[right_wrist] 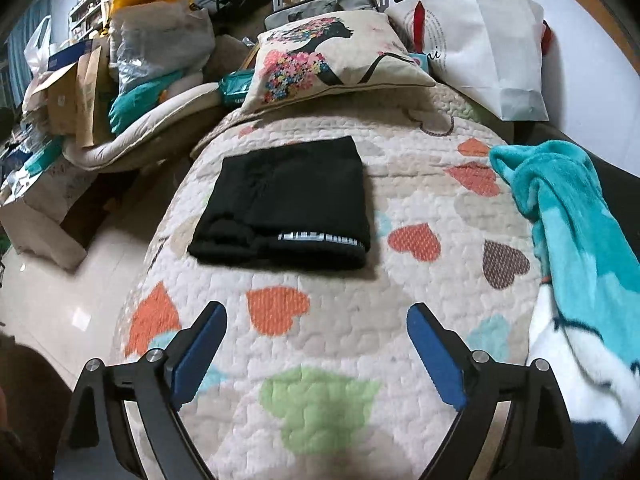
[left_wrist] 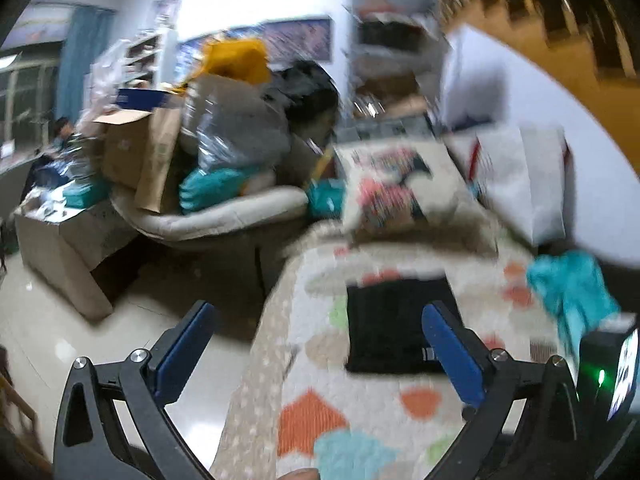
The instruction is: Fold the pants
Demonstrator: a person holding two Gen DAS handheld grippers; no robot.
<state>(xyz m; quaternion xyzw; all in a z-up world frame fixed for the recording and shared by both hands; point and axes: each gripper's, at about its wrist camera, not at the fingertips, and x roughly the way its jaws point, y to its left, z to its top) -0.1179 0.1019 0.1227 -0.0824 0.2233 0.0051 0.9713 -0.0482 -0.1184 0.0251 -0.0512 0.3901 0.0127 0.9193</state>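
Observation:
Black pants (right_wrist: 284,204) lie folded into a compact rectangle on a quilt with coloured hearts (right_wrist: 360,332); a white-lettered band shows along their near edge. They also show, blurred, in the left wrist view (left_wrist: 396,326). My right gripper (right_wrist: 316,312) is open and empty, held above the quilt short of the pants. My left gripper (left_wrist: 320,312) is open and empty, raised above the quilt's left edge, with the pants just beyond its right finger (left_wrist: 452,352).
A teal and white blanket (right_wrist: 576,232) lies at the quilt's right. A printed cushion (right_wrist: 332,56) and white bag (right_wrist: 488,48) sit behind. A cluttered armchair (left_wrist: 224,208) with boxes and bags stands left. Tiled floor (left_wrist: 48,344) lies left of the quilt.

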